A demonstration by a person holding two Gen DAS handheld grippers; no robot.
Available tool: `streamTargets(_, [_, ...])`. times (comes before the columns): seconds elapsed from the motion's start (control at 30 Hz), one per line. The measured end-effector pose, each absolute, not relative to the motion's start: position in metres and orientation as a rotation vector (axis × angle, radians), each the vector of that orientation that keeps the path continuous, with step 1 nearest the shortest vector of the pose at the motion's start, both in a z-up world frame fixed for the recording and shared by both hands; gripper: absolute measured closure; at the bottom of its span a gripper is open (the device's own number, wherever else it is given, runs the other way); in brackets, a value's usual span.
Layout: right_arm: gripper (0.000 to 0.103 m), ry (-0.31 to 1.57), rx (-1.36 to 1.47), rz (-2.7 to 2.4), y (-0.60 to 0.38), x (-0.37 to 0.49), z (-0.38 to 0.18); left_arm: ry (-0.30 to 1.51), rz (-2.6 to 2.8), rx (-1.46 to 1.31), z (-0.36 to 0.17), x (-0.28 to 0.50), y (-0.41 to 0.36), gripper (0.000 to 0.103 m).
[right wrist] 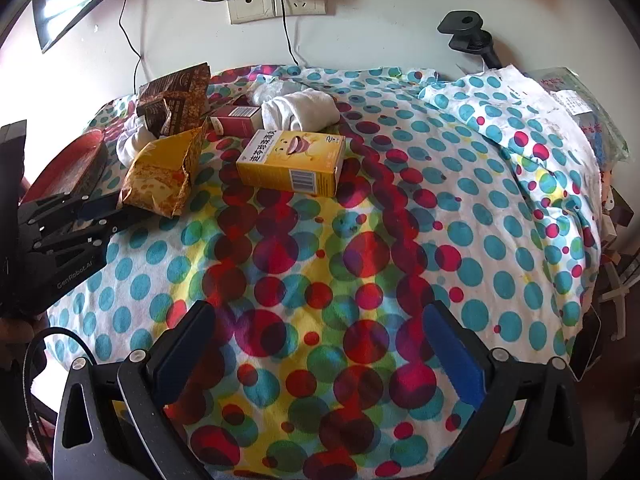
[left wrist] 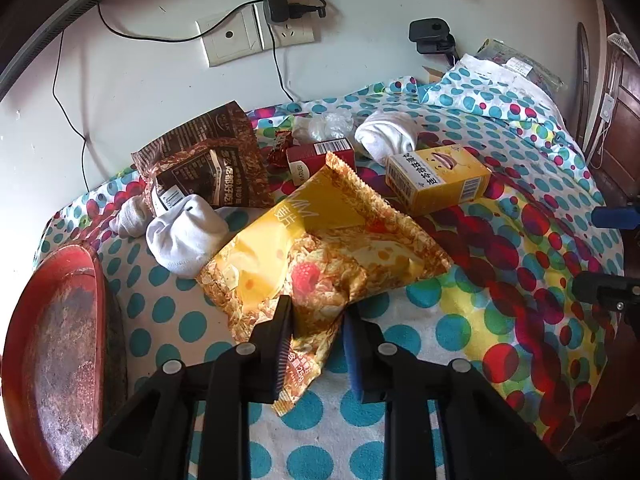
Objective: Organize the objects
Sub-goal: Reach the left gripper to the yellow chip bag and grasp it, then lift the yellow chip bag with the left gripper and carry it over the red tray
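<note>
From left to right lie one red tray (left wrist: 56,320), two cereal bags, three rolled white socks and two boxes, with the left claw (left wrist: 316,320) pinching the crinkled yellow cereal bag (left wrist: 320,248) at lower centre, while the right claw (right wrist: 320,344) gapes wide, empty.

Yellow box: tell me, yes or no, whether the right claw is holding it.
No. The right claw stands open over bare spotted cloth, while the yellow box lies apart, farther up the bed.

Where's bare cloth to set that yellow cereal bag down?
Free: dotted cloth ahead of the open right gripper, right of the yellow carton. Crowded: far left by the wall, around the brown bag, white socks, red tray.
</note>
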State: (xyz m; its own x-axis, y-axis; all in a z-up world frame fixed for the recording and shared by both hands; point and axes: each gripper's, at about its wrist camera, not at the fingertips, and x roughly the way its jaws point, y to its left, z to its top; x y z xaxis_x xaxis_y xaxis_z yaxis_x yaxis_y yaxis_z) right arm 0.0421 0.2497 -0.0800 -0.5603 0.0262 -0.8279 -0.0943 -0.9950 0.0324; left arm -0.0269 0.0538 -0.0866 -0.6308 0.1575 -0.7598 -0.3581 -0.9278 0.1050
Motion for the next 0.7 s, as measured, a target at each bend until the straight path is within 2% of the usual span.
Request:
streamTargets(0.2, [0.000, 0.089, -1.377, 2.743, 0.248, 0.011, -0.079, 0.298, 2.575, -1.153, -0.072, -0.023, 0.045, 0.085])
streamTargets(0.37, [0.000, -0.008, -1.333, 2.758, 0.237, -0.018, -0.080, 0.271, 2.580, -1.106, -0.056, -0.018, 0.039, 0.088])
streamTargets(0.7, [0.000, -0.014, -1.358, 2.704, 0.228, -0.060, -0.098, 0.198, 2.622, -1.078, -0.040, -0.020, 0.018, 0.092])
